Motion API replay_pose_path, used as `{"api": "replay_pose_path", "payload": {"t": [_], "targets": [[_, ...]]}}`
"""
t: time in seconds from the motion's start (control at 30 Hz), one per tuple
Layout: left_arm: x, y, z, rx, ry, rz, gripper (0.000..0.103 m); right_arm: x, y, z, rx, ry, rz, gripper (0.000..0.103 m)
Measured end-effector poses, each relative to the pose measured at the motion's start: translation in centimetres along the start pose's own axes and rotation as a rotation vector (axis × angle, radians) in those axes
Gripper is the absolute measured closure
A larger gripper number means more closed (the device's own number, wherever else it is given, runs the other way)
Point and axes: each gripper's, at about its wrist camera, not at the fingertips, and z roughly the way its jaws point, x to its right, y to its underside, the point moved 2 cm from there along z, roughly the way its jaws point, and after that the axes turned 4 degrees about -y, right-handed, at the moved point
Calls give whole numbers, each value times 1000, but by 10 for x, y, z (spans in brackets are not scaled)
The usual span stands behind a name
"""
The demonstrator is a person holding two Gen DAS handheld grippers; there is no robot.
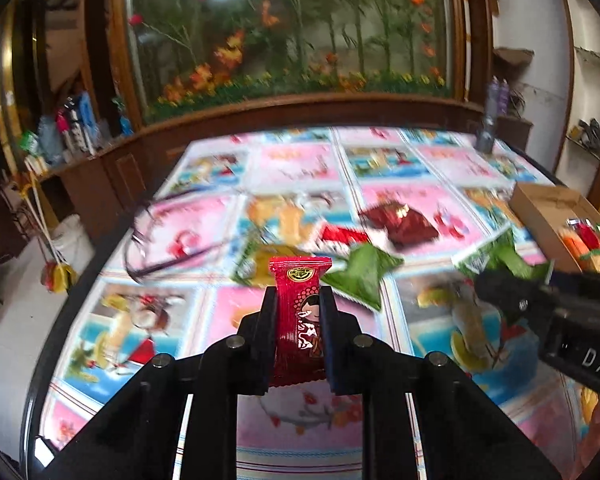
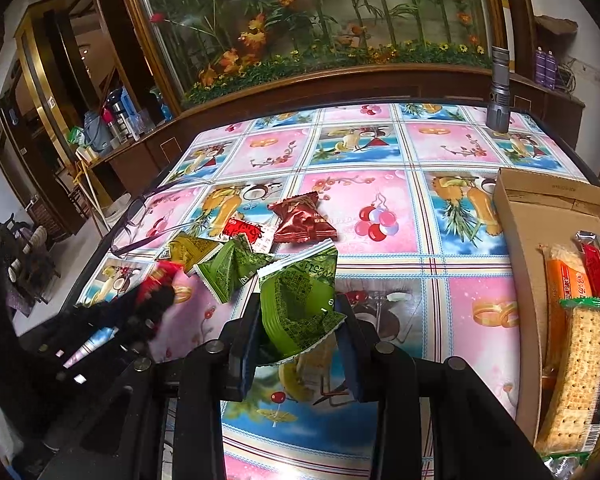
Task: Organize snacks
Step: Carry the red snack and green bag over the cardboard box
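1. Nearest the left wrist camera, the left claw [image 1: 298, 300] is clamped tight on a red bar [image 1: 300, 312], which stands upright between its fingers, clear of the table [image 1: 284, 168].
2. Nearest the right wrist camera, the right claw [image 2: 298, 320] is part-way closed on a green pack [image 2: 300, 308]; the pack sits crumpled between the pads, lifted above the table.
3. Landmark: the cardboard box [image 2: 524, 240] at the table's right edge.
4. Done so far, by my reading: the box already holds an orange pack [image 2: 566, 280], a red pack [image 2: 596, 268] and a cracker sleeve [image 2: 576, 376], lying side by side.
5. In hand: two snacks are lifted, neither yet over the box. The green pack is left of it, fairly near; the red bar is further left.
6. Left on the table, all well to the left of the box: a dark-red pack [image 2: 302, 220], a red-and-white wrapper [image 2: 242, 230], a yellow-green pack [image 2: 190, 248] and another green pack [image 2: 232, 270], bunched close together and partly overlapping.
7. Judgement: roughly halfway. Both held snacks must travel right to the box, then four more remain.
8. Glasses [image 2: 148, 216] lie beyond the pile, farthest from the box; a torch [image 2: 498, 88] stands behind the box, at the far edge.
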Motion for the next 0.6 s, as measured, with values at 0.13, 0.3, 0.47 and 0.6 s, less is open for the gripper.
{"api": "replay_pose_path", "payload": {"t": [0.13, 0.3, 0.47, 0.6], "targets": [[-5, -3, -1, 11, -2, -15, 85, -1, -1, -1, 6, -5, -4, 65], [-3, -4, -6, 41, -21, 10, 85, -2, -1, -3, 12, -11, -2, 65], [1, -3, -12, 70, -40, 30, 85, -3, -1, -5, 17, -13, -4, 65], [2, -4, -14, 83, -47, 36, 85, -3, -1, -5, 18, -13, -4, 65]]}}
